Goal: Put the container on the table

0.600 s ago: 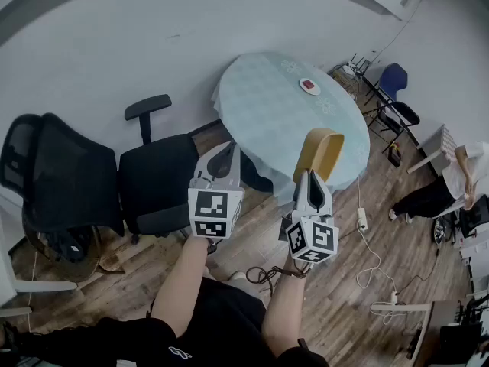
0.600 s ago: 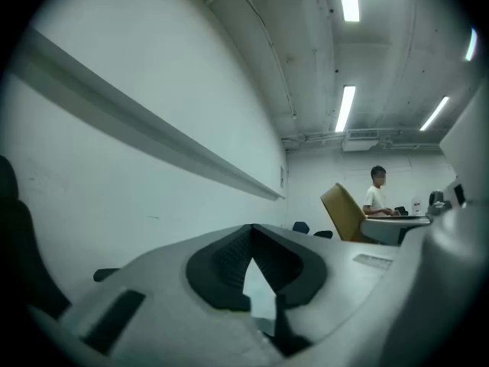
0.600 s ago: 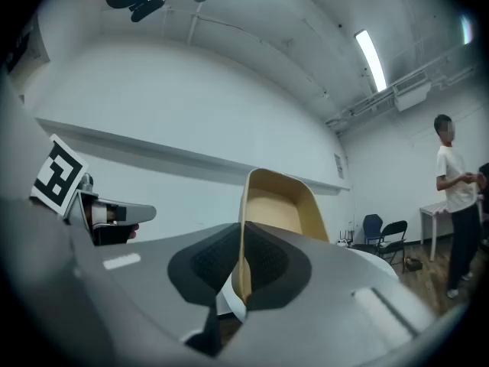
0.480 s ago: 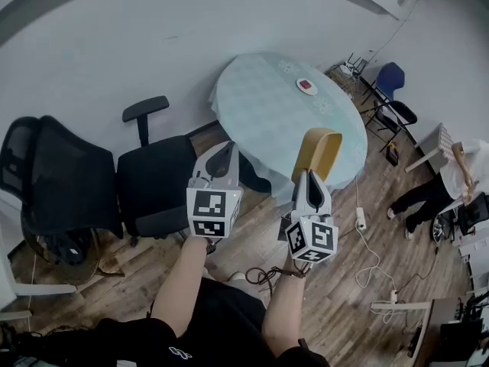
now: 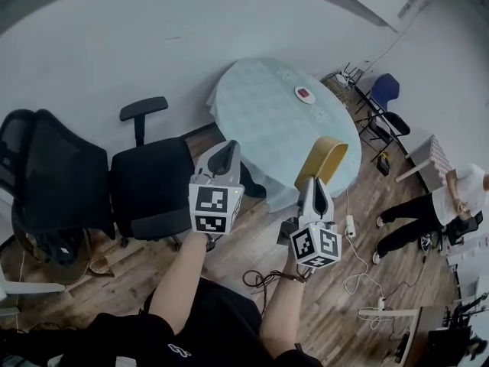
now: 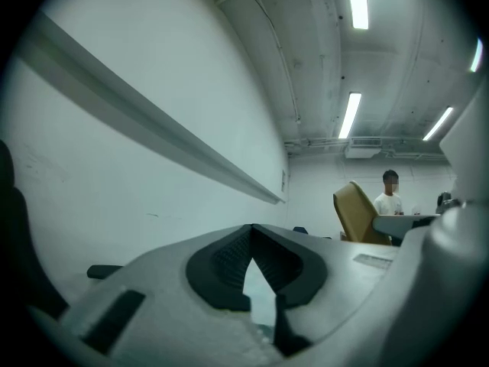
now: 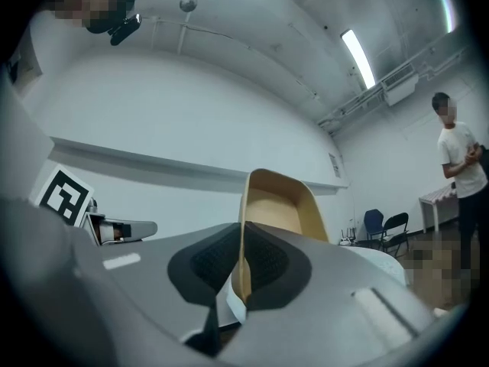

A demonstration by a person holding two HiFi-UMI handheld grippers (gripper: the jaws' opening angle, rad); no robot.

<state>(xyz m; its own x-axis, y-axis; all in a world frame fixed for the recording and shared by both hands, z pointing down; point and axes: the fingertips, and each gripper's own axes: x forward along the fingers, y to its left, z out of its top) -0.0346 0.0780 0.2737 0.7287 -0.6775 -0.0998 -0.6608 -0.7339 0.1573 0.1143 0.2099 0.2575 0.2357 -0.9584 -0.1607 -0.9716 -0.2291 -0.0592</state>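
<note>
Forearms [image 5: 179, 281] reach forward and up from the bottom of the head view, each hand gripping one tool, both raised side by side over the wooden floor [image 5: 252, 243]. The left gripper [image 5: 228, 151] points up and away. Its own view shows its jaws brought together at the tips, with nothing between them [image 6: 252, 232]. The right gripper [image 5: 316, 183] stands just to the right of it, also angled upward. Its jaws are clamped on one thin wall of the container [image 5: 326, 157], and the pads press that wall from both sides [image 7: 241, 270].

The container is mustard yellow with rounded corners. It is held in the air on its side, with its open mouth turned toward the right gripper's camera. Its inside [image 7: 279, 205] shows only smooth tan walls. In the head view it shows against the near edge of the table [image 5: 260, 105] and is not resting on it. In the left gripper view it rises to the right [image 6: 354, 212].

A black office chair [image 5: 145, 189] stands to the left, near the table. The table is round with a pale cloth, and a small red-and-white object [image 5: 305, 94] lies toward its far side. Beyond it stands a blue chair [image 5: 383, 86], and a person [image 5: 447, 197] stands at the far right.
</note>
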